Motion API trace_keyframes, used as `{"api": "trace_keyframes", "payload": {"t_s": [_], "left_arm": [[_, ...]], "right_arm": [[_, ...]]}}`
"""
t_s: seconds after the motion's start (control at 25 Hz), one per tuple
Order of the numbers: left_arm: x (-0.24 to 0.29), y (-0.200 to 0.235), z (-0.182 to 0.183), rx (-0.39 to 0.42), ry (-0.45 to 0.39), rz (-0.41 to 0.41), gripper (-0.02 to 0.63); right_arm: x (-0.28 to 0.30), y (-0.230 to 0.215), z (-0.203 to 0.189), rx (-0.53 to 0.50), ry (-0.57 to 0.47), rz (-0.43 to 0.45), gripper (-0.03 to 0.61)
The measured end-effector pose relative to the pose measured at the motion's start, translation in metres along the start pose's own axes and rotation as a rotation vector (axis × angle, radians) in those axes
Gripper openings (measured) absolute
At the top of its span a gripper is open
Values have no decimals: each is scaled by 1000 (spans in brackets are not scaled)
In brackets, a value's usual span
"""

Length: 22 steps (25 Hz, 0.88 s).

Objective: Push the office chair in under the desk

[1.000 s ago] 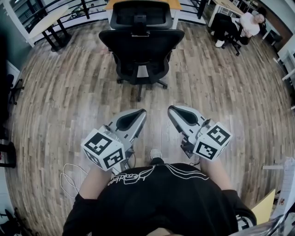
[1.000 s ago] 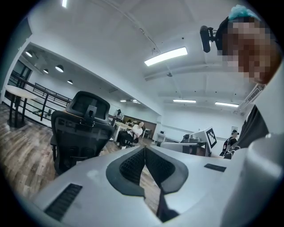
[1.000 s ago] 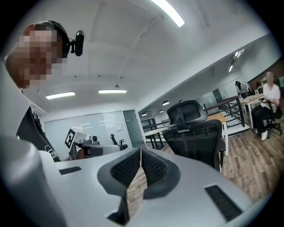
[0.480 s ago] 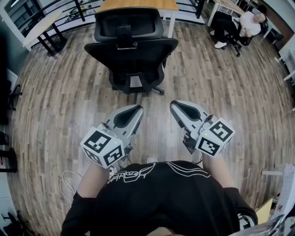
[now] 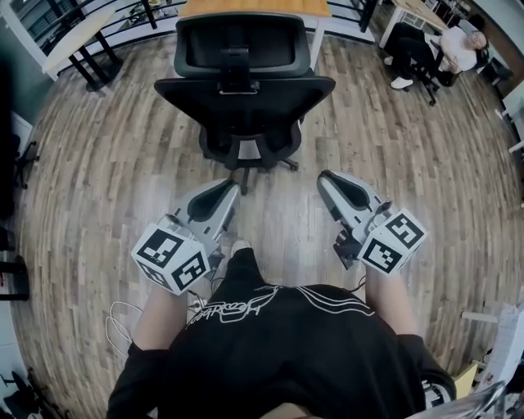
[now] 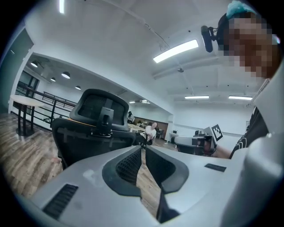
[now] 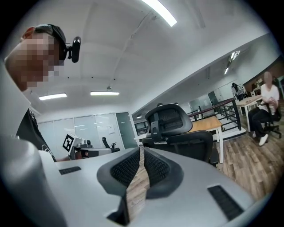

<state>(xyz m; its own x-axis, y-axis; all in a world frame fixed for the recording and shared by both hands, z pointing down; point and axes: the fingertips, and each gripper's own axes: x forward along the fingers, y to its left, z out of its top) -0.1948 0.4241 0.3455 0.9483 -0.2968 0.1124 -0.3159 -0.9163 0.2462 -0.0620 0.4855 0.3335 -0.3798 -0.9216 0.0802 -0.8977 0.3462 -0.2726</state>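
- Left tongs (image 5: 226, 193): clenched on nothing, with only floorboards showing through the slit between the jaw faces. Held about level, nose toward one o'clock at the chair back. Judged reason: shut jaws make a blunt, solid nose for pushing, and no grip is needed.
- Floor (image 5: 98, 164): wood plank. The castors should roll freely on it.
- Office chair (image 5: 246, 90): at the operator's twelve o'clock, backrest toward the operator, seat toward the desk. It stands apart from both tongs. Base and castors sit in the open, so the push is judged not yet begun.
- Worktop (image 5: 254, 6): orange top at twelve o'clock just beyond the chair. Whether the seat front already reaches under its edge cannot be told.
- Right tongs (image 5: 332, 182): likewise clenched and empty, level, nose toward eleven o'clock. The pair flank the chair's centreline, judged so that pressure lands evenly on the backrest and the chair does not swivel.
- Seated person (image 5: 458, 45): at two o'clock, well apart from the chair's path.
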Motion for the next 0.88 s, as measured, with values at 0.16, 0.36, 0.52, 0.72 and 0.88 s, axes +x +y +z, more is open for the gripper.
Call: {"api": "trace_keyframes", "payload": {"t_s": [0.16, 0.36, 0.52, 0.72, 0.88], "left_arm": [[12, 56, 12, 20, 7, 33, 15], [35, 142, 36, 43, 36, 56, 84], [38, 192, 44, 116, 57, 97, 152], [43, 249, 53, 186, 94, 140, 219], [51, 294, 58, 277, 140, 188, 249]], "right_arm": [[33, -27, 11, -24, 0, -59, 46], [91, -72, 29, -75, 29, -135, 46], [109, -104, 29, -118, 46, -225, 48], [132, -133, 34, -239, 114, -354, 51], [152, -157, 42, -310, 150, -426, 134]]}}
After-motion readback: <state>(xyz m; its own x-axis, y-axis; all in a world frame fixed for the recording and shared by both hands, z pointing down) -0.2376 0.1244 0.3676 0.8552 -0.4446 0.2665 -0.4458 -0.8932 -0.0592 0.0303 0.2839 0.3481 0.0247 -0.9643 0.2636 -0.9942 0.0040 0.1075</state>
